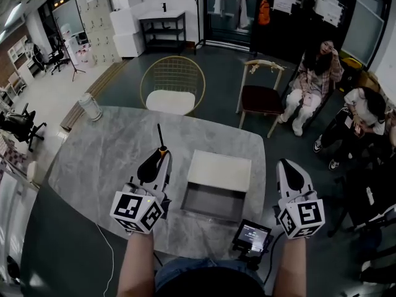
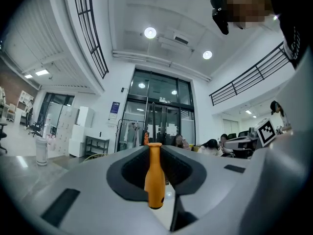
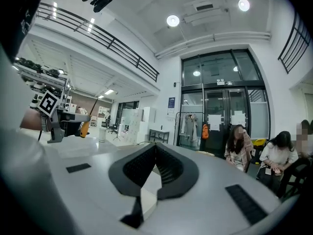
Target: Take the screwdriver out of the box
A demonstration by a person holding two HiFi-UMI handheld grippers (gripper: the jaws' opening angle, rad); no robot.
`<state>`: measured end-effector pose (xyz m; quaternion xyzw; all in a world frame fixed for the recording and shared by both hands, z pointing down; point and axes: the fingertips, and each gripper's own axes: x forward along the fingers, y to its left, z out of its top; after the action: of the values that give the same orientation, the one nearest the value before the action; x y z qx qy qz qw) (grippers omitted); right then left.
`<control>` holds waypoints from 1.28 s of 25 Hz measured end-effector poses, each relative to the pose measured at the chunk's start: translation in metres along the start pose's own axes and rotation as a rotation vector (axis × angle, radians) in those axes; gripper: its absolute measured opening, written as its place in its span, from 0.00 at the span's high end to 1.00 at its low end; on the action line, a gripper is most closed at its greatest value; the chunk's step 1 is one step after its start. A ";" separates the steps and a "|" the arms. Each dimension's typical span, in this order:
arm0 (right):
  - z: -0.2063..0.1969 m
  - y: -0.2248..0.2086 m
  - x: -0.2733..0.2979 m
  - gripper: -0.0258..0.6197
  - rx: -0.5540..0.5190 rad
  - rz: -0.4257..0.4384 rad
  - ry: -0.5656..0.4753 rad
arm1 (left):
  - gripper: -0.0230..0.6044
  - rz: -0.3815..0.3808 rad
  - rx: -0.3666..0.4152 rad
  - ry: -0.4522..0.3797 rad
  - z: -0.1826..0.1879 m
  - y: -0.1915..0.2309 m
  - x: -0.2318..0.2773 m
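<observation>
Orange-handled screwdriver is clamped between the jaws of the left gripper, its dark shaft poking out past their tips. Just right of that gripper sits the open white box. Right of the box, the right gripper has its jaws together, holding nothing.

My left gripper points level, jaws clamped on the screwdriver handle. My right gripper is level too, jaws pressed together, nothing between them.
</observation>
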<state>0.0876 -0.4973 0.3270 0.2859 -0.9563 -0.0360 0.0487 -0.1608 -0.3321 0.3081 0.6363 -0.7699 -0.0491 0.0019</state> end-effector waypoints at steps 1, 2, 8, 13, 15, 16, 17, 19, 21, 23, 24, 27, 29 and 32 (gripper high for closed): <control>0.003 0.002 0.000 0.92 -0.002 -0.001 -0.003 | 0.84 -0.003 -0.001 -0.005 0.002 0.001 0.001; 0.004 0.003 -0.001 0.92 -0.001 -0.004 -0.005 | 0.84 -0.009 -0.002 -0.006 0.003 0.001 0.002; -0.001 0.009 -0.004 0.92 -0.005 -0.001 -0.001 | 0.84 -0.044 -0.005 0.008 -0.003 -0.004 0.012; -0.002 0.014 -0.010 0.92 -0.017 -0.010 0.014 | 0.84 -0.063 -0.009 0.018 -0.007 -0.008 0.012; -0.003 0.015 -0.013 0.92 -0.014 -0.017 0.022 | 0.84 -0.068 -0.010 0.024 -0.008 -0.008 0.011; -0.003 0.015 -0.013 0.92 -0.016 -0.017 0.024 | 0.84 -0.069 -0.010 0.026 -0.008 -0.007 0.011; -0.002 0.015 -0.013 0.92 -0.017 -0.018 0.025 | 0.84 -0.070 -0.011 0.028 -0.008 -0.006 0.010; -0.002 0.016 -0.013 0.92 -0.016 -0.021 0.026 | 0.84 -0.070 -0.010 0.031 -0.009 -0.005 0.009; -0.002 0.018 -0.015 0.92 -0.021 -0.017 0.025 | 0.84 -0.069 -0.009 0.033 -0.009 -0.005 0.005; -0.002 0.021 -0.018 0.92 -0.024 -0.015 0.025 | 0.84 -0.067 -0.008 0.032 -0.009 -0.005 0.001; -0.002 0.023 -0.020 0.92 -0.026 -0.013 0.025 | 0.84 -0.066 -0.007 0.031 -0.008 -0.005 -0.002; -0.001 0.028 -0.025 0.92 -0.033 -0.008 0.027 | 0.84 -0.068 -0.003 0.026 -0.006 -0.006 -0.010; 0.001 0.030 -0.029 0.92 -0.031 -0.008 0.026 | 0.84 -0.068 -0.002 0.024 -0.004 -0.008 -0.014; 0.005 0.031 -0.034 0.92 -0.028 -0.008 0.022 | 0.84 -0.069 0.002 0.024 -0.001 -0.012 -0.020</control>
<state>0.0986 -0.4520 0.3230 0.2893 -0.9540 -0.0465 0.0632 -0.1456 -0.3152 0.3094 0.6632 -0.7473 -0.0406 0.0089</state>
